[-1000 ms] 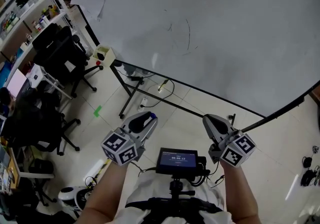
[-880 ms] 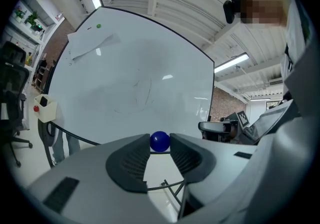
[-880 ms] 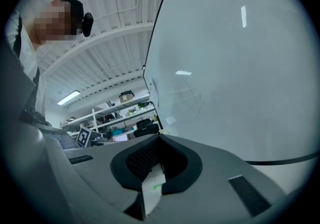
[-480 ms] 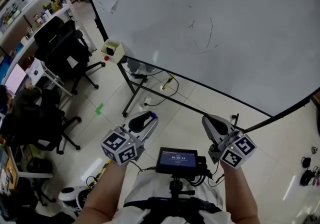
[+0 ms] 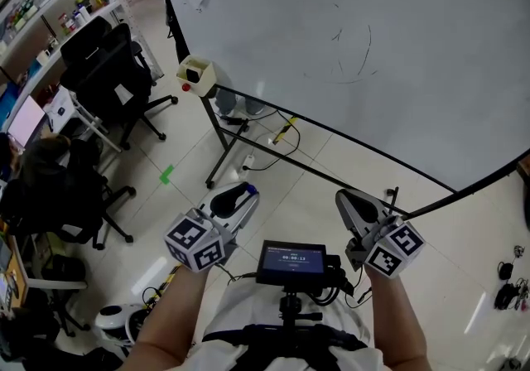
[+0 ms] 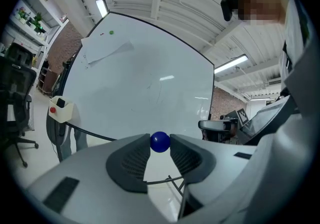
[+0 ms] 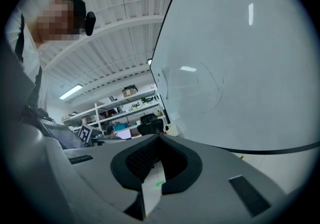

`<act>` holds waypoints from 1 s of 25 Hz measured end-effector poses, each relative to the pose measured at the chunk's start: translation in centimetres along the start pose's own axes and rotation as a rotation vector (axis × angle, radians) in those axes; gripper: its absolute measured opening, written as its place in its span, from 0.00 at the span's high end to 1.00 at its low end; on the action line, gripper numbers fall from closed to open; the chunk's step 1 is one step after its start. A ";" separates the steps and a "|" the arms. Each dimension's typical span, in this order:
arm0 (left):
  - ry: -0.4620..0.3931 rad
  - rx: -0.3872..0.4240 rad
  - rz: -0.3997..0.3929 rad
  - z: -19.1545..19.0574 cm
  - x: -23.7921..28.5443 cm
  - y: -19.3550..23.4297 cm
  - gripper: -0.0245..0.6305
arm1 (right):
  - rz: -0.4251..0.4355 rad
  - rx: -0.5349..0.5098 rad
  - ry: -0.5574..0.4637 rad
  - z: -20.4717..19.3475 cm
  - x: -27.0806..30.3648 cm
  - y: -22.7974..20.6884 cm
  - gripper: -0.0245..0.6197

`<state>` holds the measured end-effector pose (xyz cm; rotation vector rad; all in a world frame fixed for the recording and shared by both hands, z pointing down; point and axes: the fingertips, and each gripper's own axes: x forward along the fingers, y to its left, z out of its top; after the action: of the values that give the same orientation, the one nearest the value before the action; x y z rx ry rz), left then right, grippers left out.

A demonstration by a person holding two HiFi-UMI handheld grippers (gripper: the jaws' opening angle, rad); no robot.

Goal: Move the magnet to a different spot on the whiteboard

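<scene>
The whiteboard [image 5: 397,46] stands on a wheeled frame ahead of me, with faint pen curves on it. A small blue ball magnet [image 6: 160,141] is pinched between the tips of my left gripper [image 6: 160,145], well short of the board [image 6: 150,83]. In the head view that gripper [image 5: 241,195] is low and left of centre, and the magnet [image 5: 252,191] shows as a blue speck at its tip. My right gripper [image 5: 347,199] is held level beside it, shut with nothing in it [image 7: 159,137]. A green magnet [image 6: 111,32] sits high on the board's left.
A paper sheet [image 6: 106,52] hangs on the board's upper left. A cream box [image 5: 196,74] with a red button hangs at the board's lower left corner. Black office chairs [image 5: 108,71] and shelves stand to the left. Cables lie on the floor under the board's frame [image 5: 217,158].
The head view has shifted, so the board and its corner box sit further right in the picture and the green magnet has left it. Both grippers keep their places and states.
</scene>
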<state>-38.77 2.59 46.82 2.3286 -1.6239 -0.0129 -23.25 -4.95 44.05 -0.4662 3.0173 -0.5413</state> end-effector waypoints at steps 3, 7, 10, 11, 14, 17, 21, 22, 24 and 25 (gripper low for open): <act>0.002 0.003 0.006 -0.2 -0.5 -0.1 0.74 | -0.002 -0.001 0.000 -0.1 -0.1 0.5 0.93; -0.002 0.002 0.000 -0.1 -0.5 0.2 0.74 | -0.011 -0.002 -0.002 -0.1 0.1 0.6 0.93; -0.002 0.005 -0.011 0.0 -0.2 0.1 0.74 | -0.022 -0.003 -0.006 -0.1 -0.1 0.6 0.93; -0.002 0.005 -0.016 0.0 -0.2 0.0 0.74 | -0.027 -0.004 -0.008 0.0 -0.3 0.6 0.93; -0.003 0.002 -0.031 0.0 0.1 -0.4 0.74 | -0.044 -0.009 -0.015 0.2 -0.8 0.7 0.93; -0.001 -0.002 -0.045 0.0 0.7 -0.3 0.74 | -0.061 -0.011 -0.021 0.3 -0.8 0.4 0.93; -0.004 -0.002 -0.067 0.2 1.2 -0.1 0.74 | -0.090 -0.016 -0.028 0.4 -1.2 0.2 0.93; -0.005 -0.002 -0.074 0.3 1.4 0.0 0.74 | -0.099 -0.018 -0.030 0.4 -1.2 0.1 0.93; -0.004 -0.003 -0.088 0.3 1.8 0.1 0.74 | -0.118 -0.021 -0.033 0.5 -1.4 -0.2 0.93; -0.001 -0.004 -0.095 0.2 1.9 0.0 0.74 | -0.127 -0.023 -0.034 0.4 -1.5 -0.2 0.93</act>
<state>-38.14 0.78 46.92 2.4015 -1.5106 -0.0383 -21.68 -4.86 43.70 -0.6654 2.9797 -0.5007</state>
